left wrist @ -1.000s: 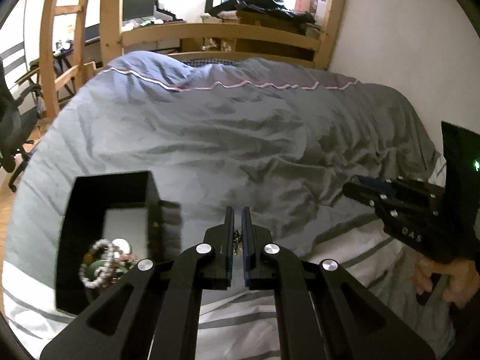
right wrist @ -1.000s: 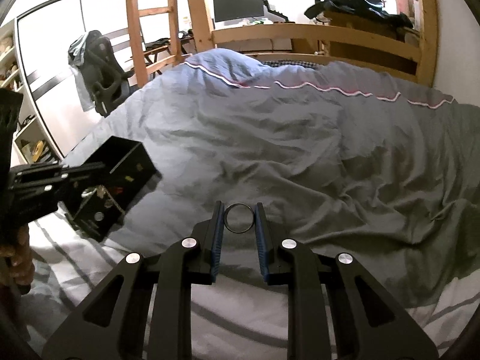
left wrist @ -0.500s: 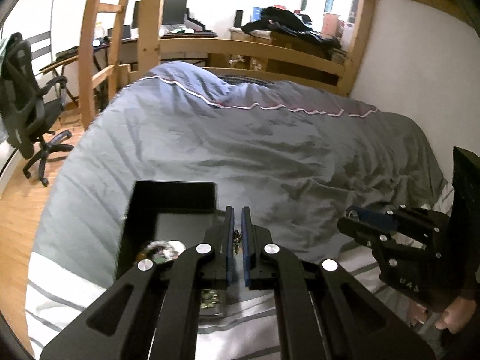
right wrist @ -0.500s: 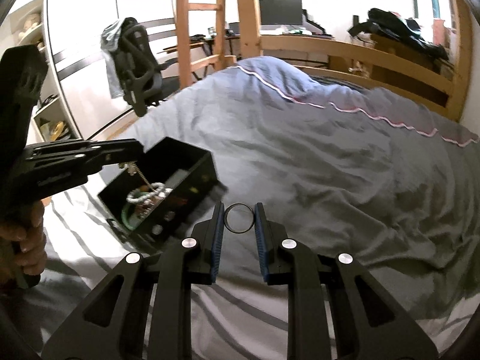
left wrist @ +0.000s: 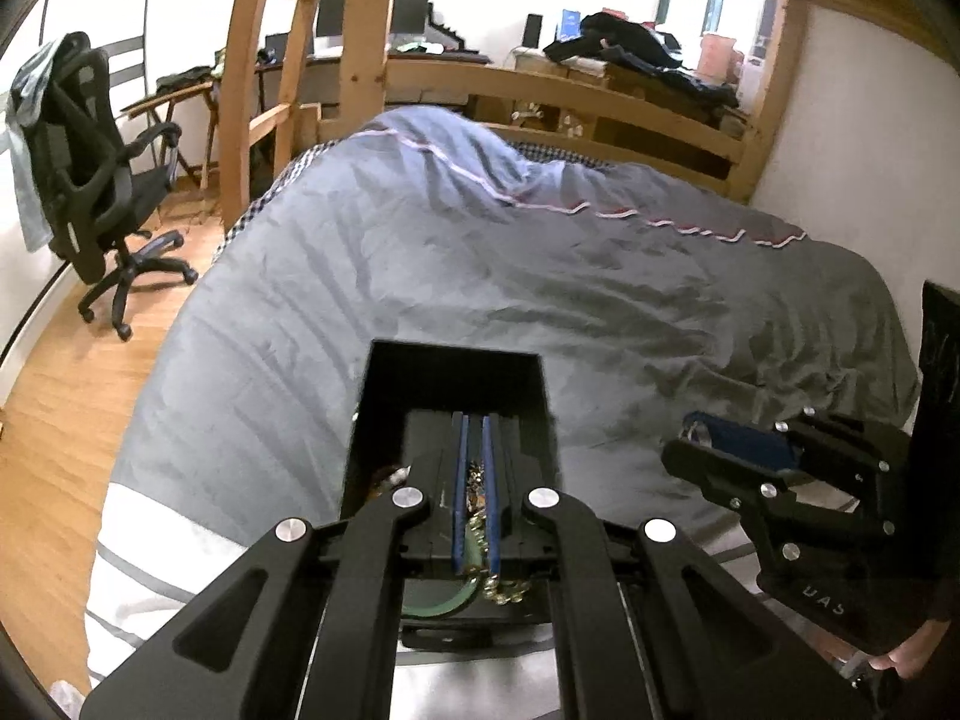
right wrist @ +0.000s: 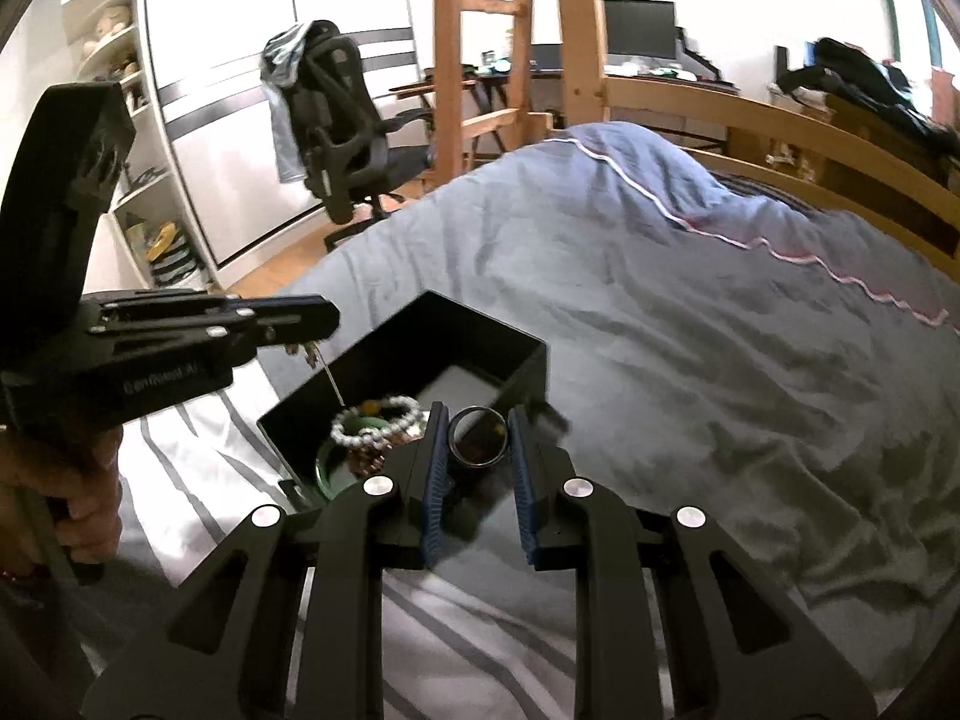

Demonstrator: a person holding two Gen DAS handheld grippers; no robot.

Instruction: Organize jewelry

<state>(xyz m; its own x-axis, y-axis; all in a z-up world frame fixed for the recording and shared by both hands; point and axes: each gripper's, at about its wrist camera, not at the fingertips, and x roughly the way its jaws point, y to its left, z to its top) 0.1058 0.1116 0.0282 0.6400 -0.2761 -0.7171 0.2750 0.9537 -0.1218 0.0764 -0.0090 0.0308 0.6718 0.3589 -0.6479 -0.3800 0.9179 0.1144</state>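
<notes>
A black open jewelry box sits on the grey duvet. It holds a white bead bracelet, a green bangle and other pieces. My left gripper is shut on a thin gold chain that hangs down over the box; in the right wrist view the left gripper is above the box's left wall. My right gripper is shut on a dark metal ring at the box's near right corner. In the left wrist view the right gripper is right of the box.
The bed has a grey duvet and a white striped sheet near me. A wooden bed frame and ladder stand behind. An office chair is on the wood floor at left. Shelves are at far left.
Both grippers have moved toward the box. My left gripper with the chain now hangs over it, and my right gripper with the ring has reached its near right corner.
</notes>
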